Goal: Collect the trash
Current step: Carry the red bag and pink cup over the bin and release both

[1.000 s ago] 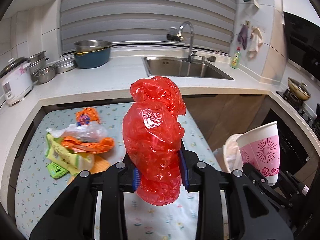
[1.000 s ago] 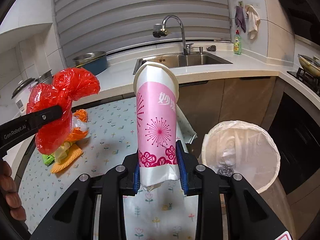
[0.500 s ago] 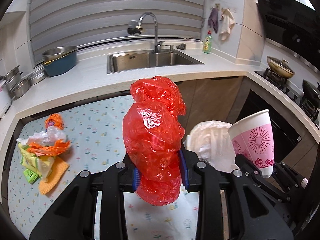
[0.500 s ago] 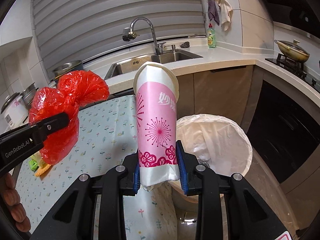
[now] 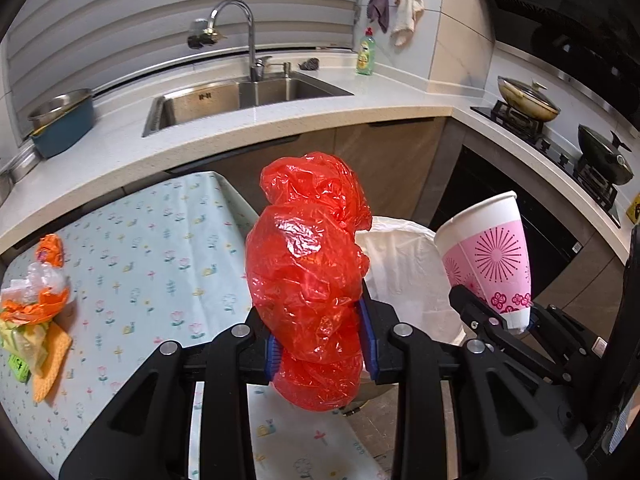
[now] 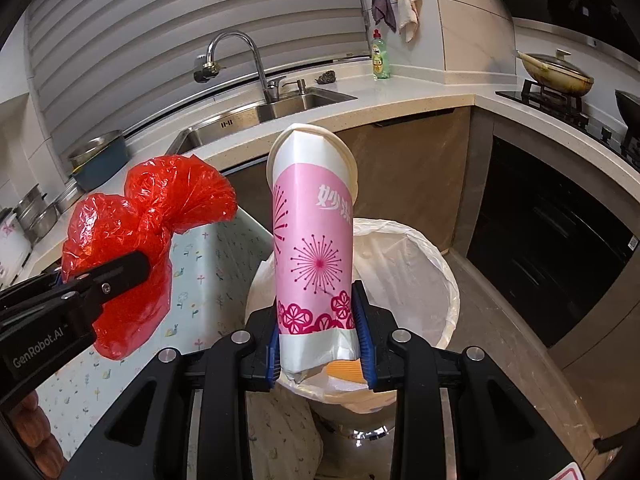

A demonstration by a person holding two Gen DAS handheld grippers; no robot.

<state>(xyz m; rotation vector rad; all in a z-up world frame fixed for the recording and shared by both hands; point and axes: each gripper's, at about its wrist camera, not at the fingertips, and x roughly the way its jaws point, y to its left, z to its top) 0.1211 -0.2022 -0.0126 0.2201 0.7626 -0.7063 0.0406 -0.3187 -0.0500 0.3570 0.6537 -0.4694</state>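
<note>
My left gripper (image 5: 320,344) is shut on a crumpled red plastic bag (image 5: 308,272), which bulges up above its blue pads. The same red bag (image 6: 140,240) shows at the left of the right wrist view, held over the table's edge. My right gripper (image 6: 320,340) is shut on a squashed pink-and-white paper cup (image 6: 314,248), upright, right above the bin. The cup (image 5: 488,256) also appears at the right of the left wrist view. A trash bin with a white liner (image 6: 416,272) stands on the floor just past both grippers; its liner (image 5: 400,264) is partly hidden behind the red bag.
A table with a flowered cloth (image 5: 152,256) lies to the left, with a heap of orange, clear and yellow wrappers (image 5: 32,320) at its far left. Behind are the counter and sink (image 5: 240,96), a stove with pans (image 5: 560,128), and dark lower cabinets (image 6: 552,240).
Both grippers have swung right, off the table toward the bin, still holding the bag and cup. The bin now sits right under the cup; the wrapper heap has slid to the left edge.
</note>
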